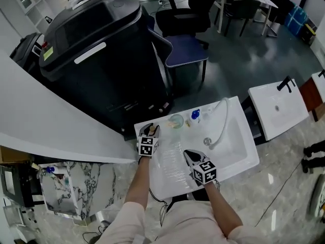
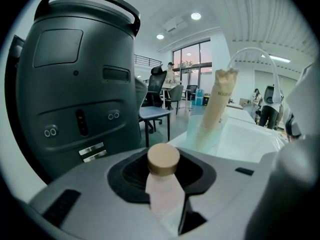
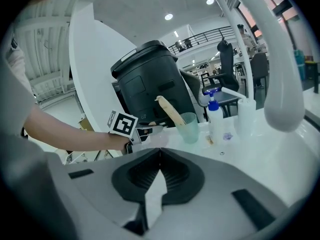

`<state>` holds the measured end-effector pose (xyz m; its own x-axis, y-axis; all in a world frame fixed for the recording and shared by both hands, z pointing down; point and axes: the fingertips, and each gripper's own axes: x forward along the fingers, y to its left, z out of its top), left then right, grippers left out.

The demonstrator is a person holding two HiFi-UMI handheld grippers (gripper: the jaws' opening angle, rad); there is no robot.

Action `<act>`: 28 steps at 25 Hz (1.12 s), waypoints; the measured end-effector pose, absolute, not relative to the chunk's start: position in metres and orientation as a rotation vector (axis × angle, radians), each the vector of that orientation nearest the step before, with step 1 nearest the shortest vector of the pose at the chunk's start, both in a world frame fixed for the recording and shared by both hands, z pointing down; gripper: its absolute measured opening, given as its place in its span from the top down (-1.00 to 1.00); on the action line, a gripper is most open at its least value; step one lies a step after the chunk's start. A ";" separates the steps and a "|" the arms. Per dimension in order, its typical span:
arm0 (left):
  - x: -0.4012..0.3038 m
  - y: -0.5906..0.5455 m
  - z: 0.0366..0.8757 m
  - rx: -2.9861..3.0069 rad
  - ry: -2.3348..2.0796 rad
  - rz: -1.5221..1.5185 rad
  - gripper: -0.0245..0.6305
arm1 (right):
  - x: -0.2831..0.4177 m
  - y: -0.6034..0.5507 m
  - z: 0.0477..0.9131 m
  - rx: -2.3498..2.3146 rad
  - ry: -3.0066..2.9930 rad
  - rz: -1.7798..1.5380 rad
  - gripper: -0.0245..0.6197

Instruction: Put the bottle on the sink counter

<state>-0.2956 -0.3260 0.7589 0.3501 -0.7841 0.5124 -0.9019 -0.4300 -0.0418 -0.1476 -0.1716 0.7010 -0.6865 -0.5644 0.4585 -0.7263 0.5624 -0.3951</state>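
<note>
A small pale pink bottle [image 2: 163, 184] with a tan round cap stands upright between the pads of my left gripper [image 2: 163, 171], which is shut on it. In the head view the left gripper [image 1: 149, 131] is over the back left corner of the white sink counter [image 1: 167, 179]. I cannot tell whether the bottle's base rests on the counter. My right gripper [image 1: 189, 155] hovers over the counter's front part, to the right of the left one. Its jaws [image 3: 160, 154] are shut with nothing between them.
A clear green cup [image 1: 176, 121] holding a tan tube [image 2: 220, 104] stands at the counter's back edge, beside a blue-capped spray bottle [image 3: 215, 116]. A white curved faucet [image 1: 222, 121] arches over the basin. A large black machine [image 1: 101, 50] stands behind the counter, with a second sink [image 1: 277, 108] at right.
</note>
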 end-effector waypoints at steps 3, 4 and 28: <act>-0.297 -0.329 0.760 2.350 -1.523 0.711 0.54 | -0.149 -0.173 0.699 1.058 -2.525 0.803 0.90; -0.298 -0.330 0.761 2.344 -1.528 0.714 0.54 | -0.151 -0.173 0.698 1.053 -2.528 0.791 0.90; -0.302 -0.310 0.722 2.333 -1.629 0.546 0.10 | -0.156 -0.171 0.690 0.989 -2.573 0.748 0.90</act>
<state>-0.3022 -0.3099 0.7216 0.3072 -0.8466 0.4347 -0.9376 -0.3474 -0.0140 -0.1565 -0.1710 0.6896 -0.7246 -0.5377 0.4311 -0.6850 0.6307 -0.3646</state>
